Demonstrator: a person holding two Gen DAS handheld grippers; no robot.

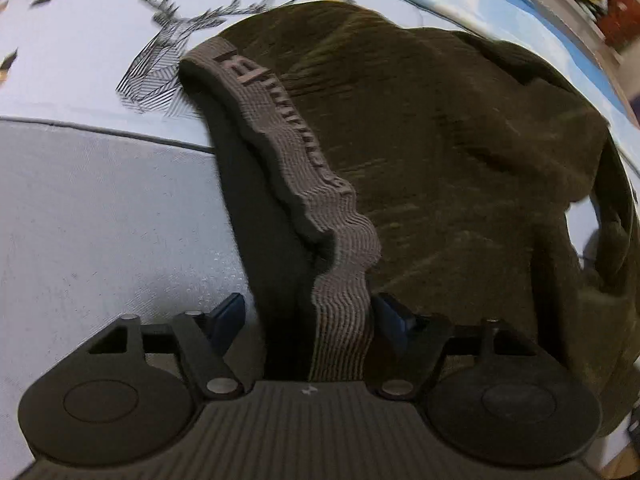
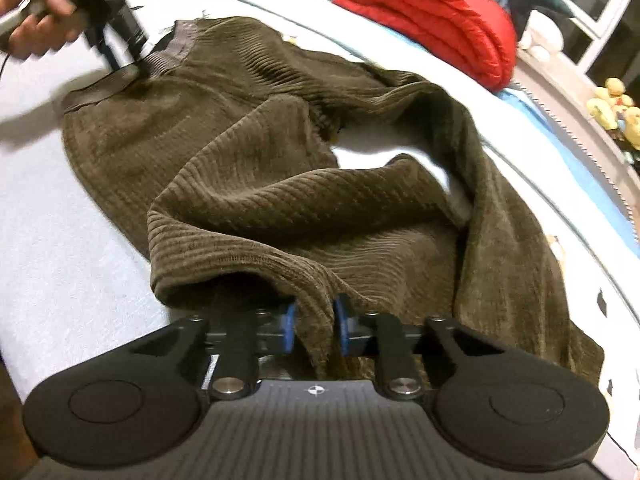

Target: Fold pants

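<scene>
Dark brown ribbed pants (image 2: 248, 152) lie crumpled on a pale bed sheet (image 2: 60, 240). Their grey elastic waistband (image 1: 280, 120) runs up the middle of the left wrist view. My left gripper (image 1: 306, 316) is shut on the waistband; it also shows in the right wrist view (image 2: 132, 68), held by a hand at the far left end of the pants. My right gripper (image 2: 314, 328) is shut on the hem of a pant leg at the near end. The two legs lie bunched, with a gap of sheet between them.
A folded red blanket (image 2: 432, 12) lies at the far side of the bed. Yellow toys (image 2: 616, 108) sit on a ledge at the right. The sheet has a deer print (image 1: 168, 52). The bed edge is at the lower left in the right wrist view.
</scene>
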